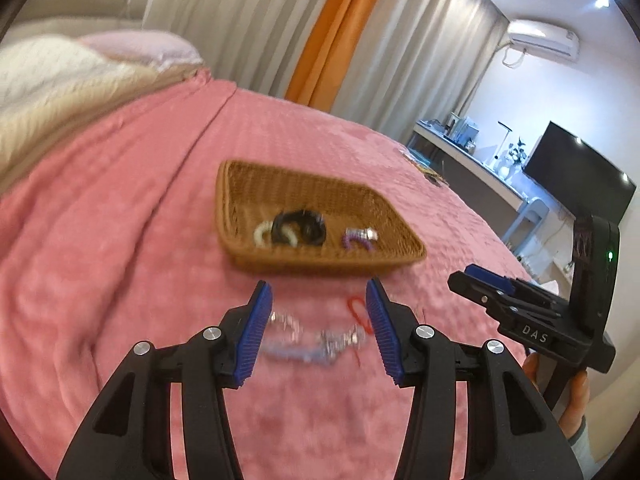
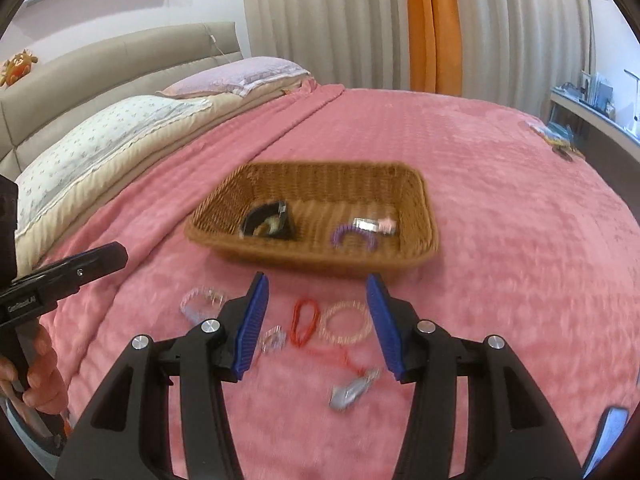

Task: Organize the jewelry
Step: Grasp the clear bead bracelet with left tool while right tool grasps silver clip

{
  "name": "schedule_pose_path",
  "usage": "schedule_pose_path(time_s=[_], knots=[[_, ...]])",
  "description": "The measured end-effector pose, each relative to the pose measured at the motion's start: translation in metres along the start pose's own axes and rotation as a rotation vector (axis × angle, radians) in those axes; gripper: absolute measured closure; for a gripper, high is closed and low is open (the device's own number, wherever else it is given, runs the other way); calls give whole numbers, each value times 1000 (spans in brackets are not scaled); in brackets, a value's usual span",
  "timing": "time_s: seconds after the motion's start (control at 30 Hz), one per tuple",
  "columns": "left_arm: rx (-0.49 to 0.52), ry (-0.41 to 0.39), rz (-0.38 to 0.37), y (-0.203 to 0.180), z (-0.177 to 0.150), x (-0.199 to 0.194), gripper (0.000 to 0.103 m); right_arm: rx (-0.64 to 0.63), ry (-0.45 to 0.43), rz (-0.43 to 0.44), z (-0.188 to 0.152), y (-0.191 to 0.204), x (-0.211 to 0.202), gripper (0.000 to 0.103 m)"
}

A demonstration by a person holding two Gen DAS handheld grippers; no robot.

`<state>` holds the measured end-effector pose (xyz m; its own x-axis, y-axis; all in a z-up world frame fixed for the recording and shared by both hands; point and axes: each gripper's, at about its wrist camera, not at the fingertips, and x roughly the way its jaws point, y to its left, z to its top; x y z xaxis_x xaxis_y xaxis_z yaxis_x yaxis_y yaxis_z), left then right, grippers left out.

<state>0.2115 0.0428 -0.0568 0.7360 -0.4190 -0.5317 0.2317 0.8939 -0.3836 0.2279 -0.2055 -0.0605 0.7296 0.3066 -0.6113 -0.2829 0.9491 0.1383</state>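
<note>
Both black two-finger grippers with blue ribbed pads — left gripper [image 1: 319, 326] and right gripper [image 2: 318, 322] — stand spread with nothing between the pads, above the pink textured bedspread [image 2: 500, 208]. Brown woven wicker basket [image 2: 424, 216] holds a black bangle [image 2: 267, 220] and a purple beaded bracelet [image 2: 354, 234]. Before the basket lie a red cord bracelet [image 2: 306, 320], a pale pink beaded bracelet [image 2: 346, 322] and a clear crystal bracelet [image 2: 202, 300].
</note>
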Motion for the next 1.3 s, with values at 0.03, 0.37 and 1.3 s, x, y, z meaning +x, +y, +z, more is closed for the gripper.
schedule_pose_path(time_s=[0.03,0.37,1.3], knots=[[-16,11,-5,5,-5,2,55,2,11,-5,-7,0,2,55],[-176,159,39,59,-28,48,55,49,129,-32,-56,-11,42,55],[40,245,178,57,-21,88,97,72,215,-95,-78,-15,40,83]])
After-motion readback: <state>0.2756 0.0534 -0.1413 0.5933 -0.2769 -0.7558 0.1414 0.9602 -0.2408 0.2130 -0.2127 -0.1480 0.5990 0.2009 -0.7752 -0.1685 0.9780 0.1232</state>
